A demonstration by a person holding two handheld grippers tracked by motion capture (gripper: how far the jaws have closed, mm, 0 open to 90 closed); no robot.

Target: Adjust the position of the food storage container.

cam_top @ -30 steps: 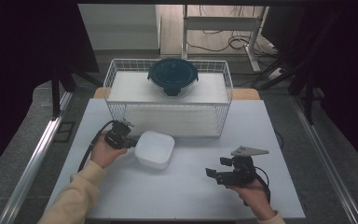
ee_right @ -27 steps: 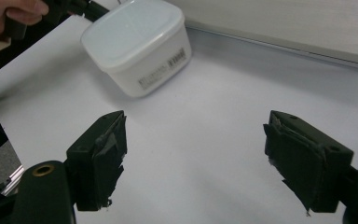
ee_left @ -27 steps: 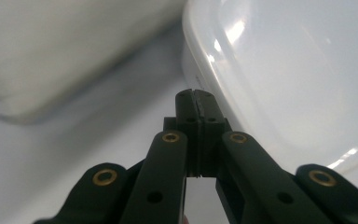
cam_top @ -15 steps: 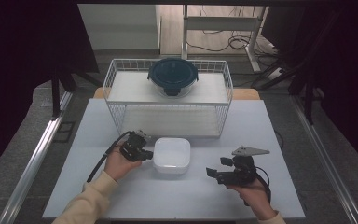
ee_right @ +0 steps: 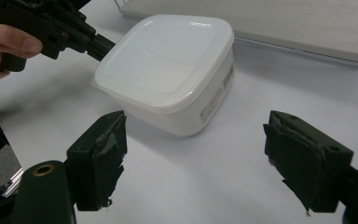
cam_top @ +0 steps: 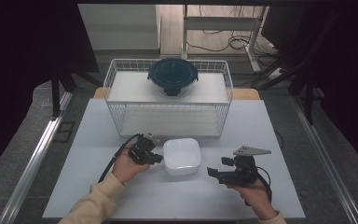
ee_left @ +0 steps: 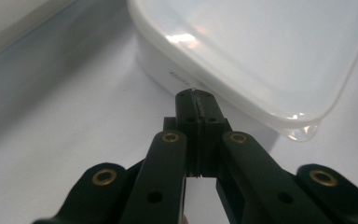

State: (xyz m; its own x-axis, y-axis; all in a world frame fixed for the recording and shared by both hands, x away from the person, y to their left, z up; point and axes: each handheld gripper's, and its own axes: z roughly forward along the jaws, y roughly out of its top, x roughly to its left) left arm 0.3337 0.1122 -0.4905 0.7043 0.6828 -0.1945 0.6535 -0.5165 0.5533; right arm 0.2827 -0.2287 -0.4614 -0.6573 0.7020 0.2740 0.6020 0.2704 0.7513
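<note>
A white square container with a lid (cam_top: 182, 156) (ee_left: 261, 56) (ee_right: 168, 65) stands on the table in front of the wire rack. My left gripper (cam_top: 157, 158) (ee_left: 196, 95) is shut with nothing between its jaws. Its tip rests against the container's left side, just under the lid's rim, and the right gripper view shows that same left gripper (ee_right: 98, 44) at the container's corner. My right gripper (cam_top: 213, 173) (ee_right: 196, 126) is open and lies to the right of the container, pointing at it, a little apart from it.
A white wire basket rack (cam_top: 121, 100) stands at the back of the white table (cam_top: 121, 196). A dark blue round lidded bowl (cam_top: 173, 74) sits on the rack's top shelf. The left gripper's black cable (cam_top: 116, 156) trails beside the hand.
My left gripper has moved right and slightly nearer, and the white container has slid right with it towards the table's middle. The right gripper has stayed put.
</note>
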